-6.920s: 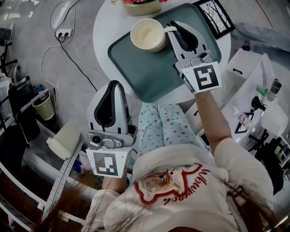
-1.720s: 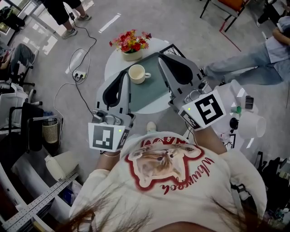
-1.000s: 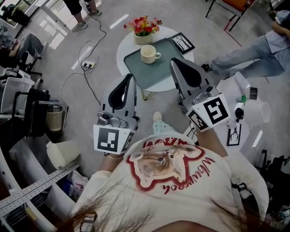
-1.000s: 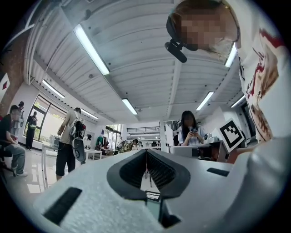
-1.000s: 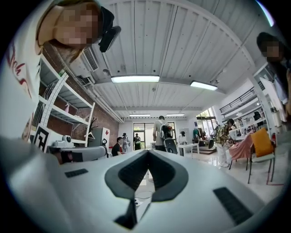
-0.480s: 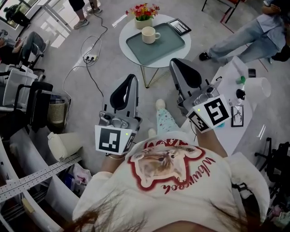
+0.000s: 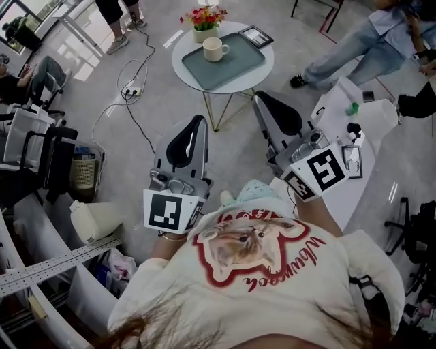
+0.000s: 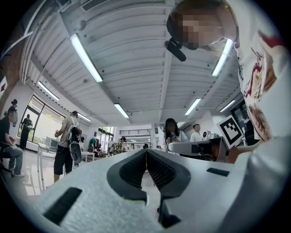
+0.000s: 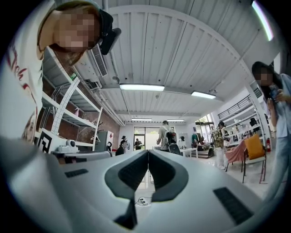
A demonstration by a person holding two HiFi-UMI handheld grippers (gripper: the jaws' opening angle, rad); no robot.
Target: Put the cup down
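Cup [image 7: 214, 49] stands upright on the green tray [image 7: 235, 63] on the round white bench [image 7: 268, 65], at the tray's far left end, next to a pot of flowers [image 7: 204, 16]; its handle appears to point toward the person's right. A framed picture [image 7: 256, 35] lies at the tray's far right corner. Left gripper [image 7: 195, 127] and right gripper [image 7: 264, 103] are both held out over open floor, well apart from the bench and touching nothing. Left gripper view shows the jaws closed pad to pad [image 8: 146, 153] with nothing between them; right gripper view shows the same [image 9: 148, 154]. Both jaw sets point forward, and the cup lies ahead between their two lines. Neither gripper is clearly the nearer. Assessment: the cup is already set down and free of any grasp, so the task reads as complete. Any return to the cup would call for a forward approach across the floor gap.
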